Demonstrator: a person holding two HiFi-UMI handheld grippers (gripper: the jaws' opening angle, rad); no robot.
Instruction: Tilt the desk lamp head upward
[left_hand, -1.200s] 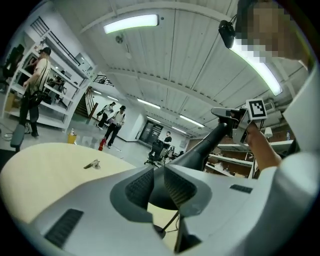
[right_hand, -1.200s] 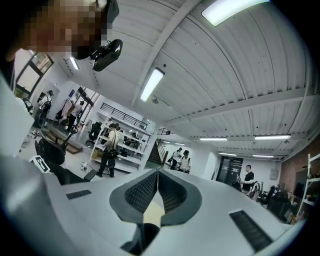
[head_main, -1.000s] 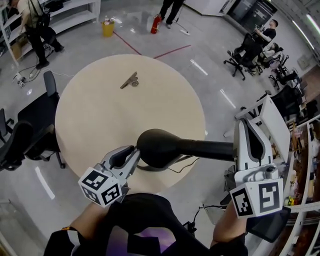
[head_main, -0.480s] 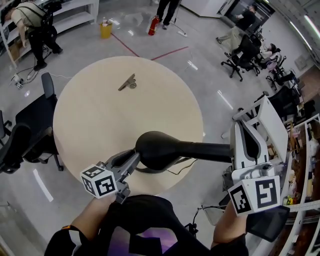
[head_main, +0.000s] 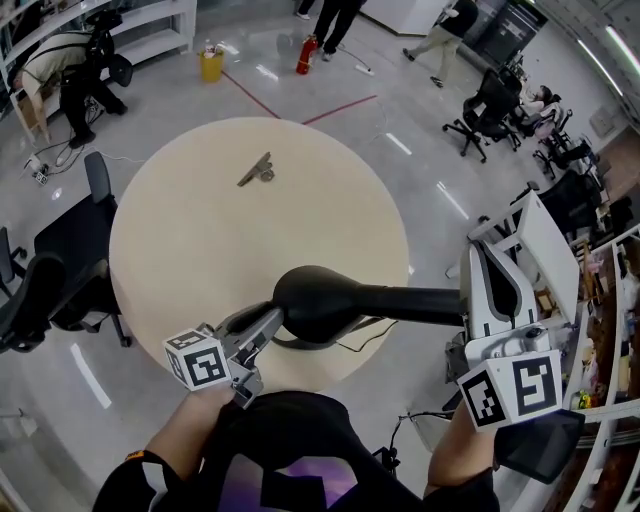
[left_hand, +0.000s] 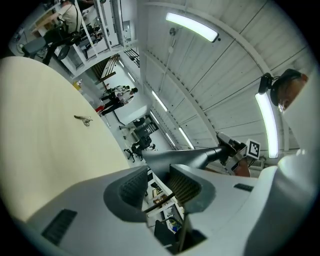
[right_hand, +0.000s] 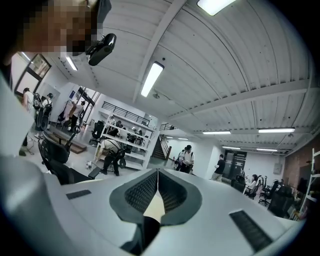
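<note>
Head view: lamp head lies left-right, bulbous end left.

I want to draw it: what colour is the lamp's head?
The lamp head is black, clearest in the head view.

Lamp head over table's 6 o'clock edge; left gripper at its 8 o'clock, jaws opening, rim at their tips.

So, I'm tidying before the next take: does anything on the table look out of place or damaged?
Nothing looks spilled or damaged. One stray: a small grey metal clip lies alone on the far side of the round beige table, well away from the black desk lamp by the near edge.
</note>
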